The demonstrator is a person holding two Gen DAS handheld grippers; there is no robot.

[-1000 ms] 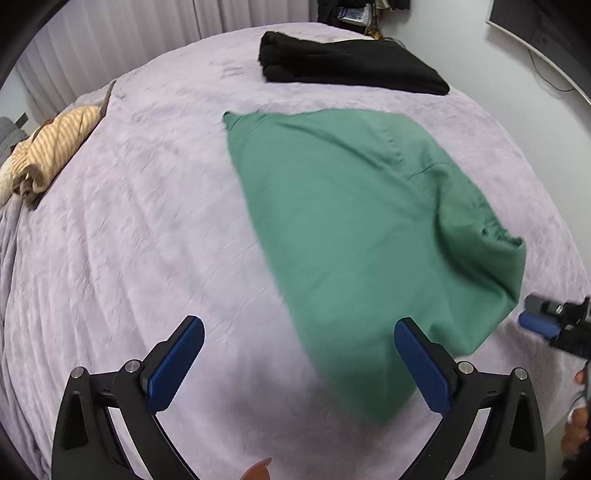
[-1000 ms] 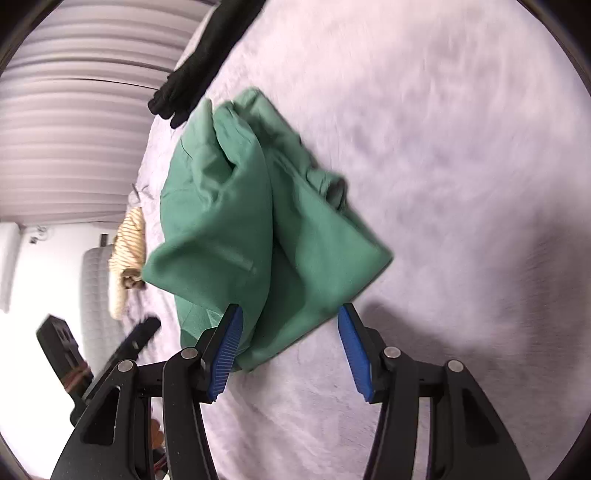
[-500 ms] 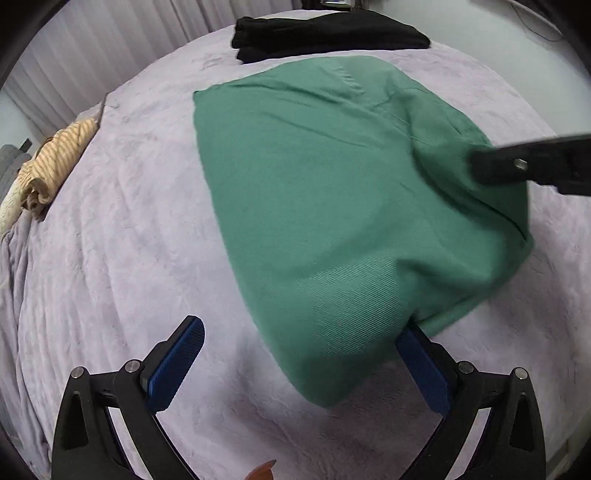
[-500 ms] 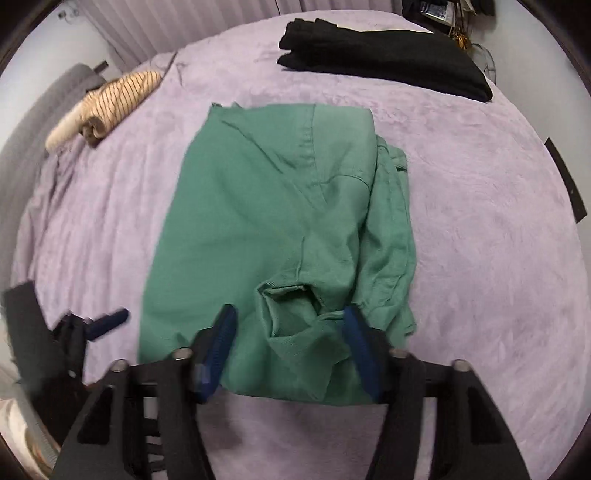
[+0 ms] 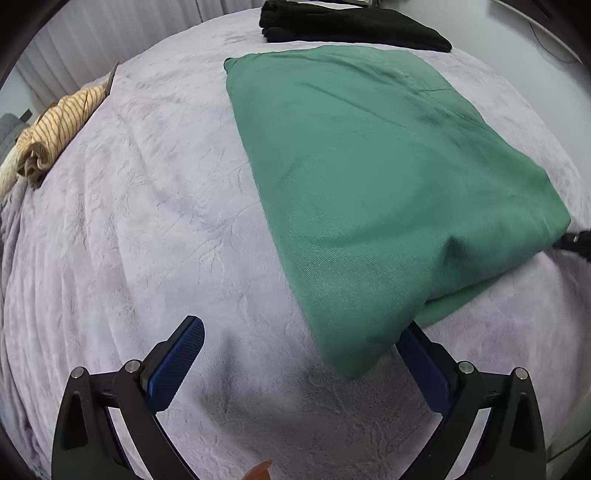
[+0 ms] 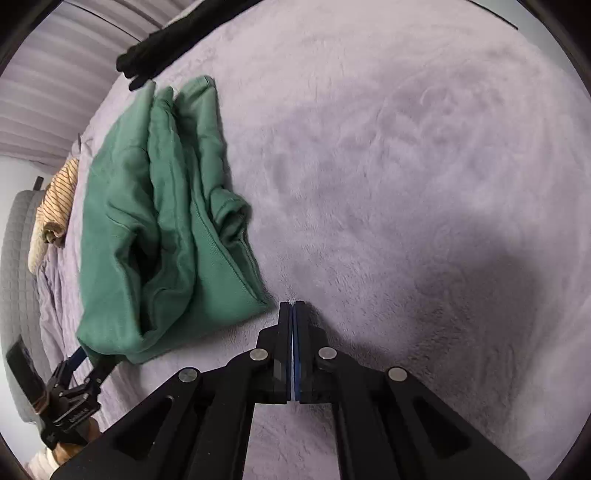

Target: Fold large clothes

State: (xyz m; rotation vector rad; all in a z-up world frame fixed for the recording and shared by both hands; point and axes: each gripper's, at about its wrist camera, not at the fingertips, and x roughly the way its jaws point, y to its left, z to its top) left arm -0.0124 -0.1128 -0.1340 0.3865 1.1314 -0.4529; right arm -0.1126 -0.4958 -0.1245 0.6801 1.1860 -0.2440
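A green garment (image 5: 376,177) lies folded on the lilac bed cover (image 5: 155,221). In the left wrist view its near corner hangs over my left gripper's right finger; my left gripper (image 5: 299,354) is open, its jaws wide apart, at that corner. In the right wrist view the garment (image 6: 155,221) shows bunched layers at left. My right gripper (image 6: 293,308) is shut and empty, its tips on the cover just right of the garment's near corner. The left gripper (image 6: 83,363) shows there at the garment's lower left corner.
A folded black garment (image 5: 351,26) lies at the far side of the bed. A rolled striped tan cloth (image 5: 55,129) lies at the left edge. A grey quilted surface (image 6: 18,277) borders the bed. Curtains hang behind.
My right gripper has shut and swung off the garment to its right side. The garment has been laid flatter. My left gripper has come closer to the near corner.
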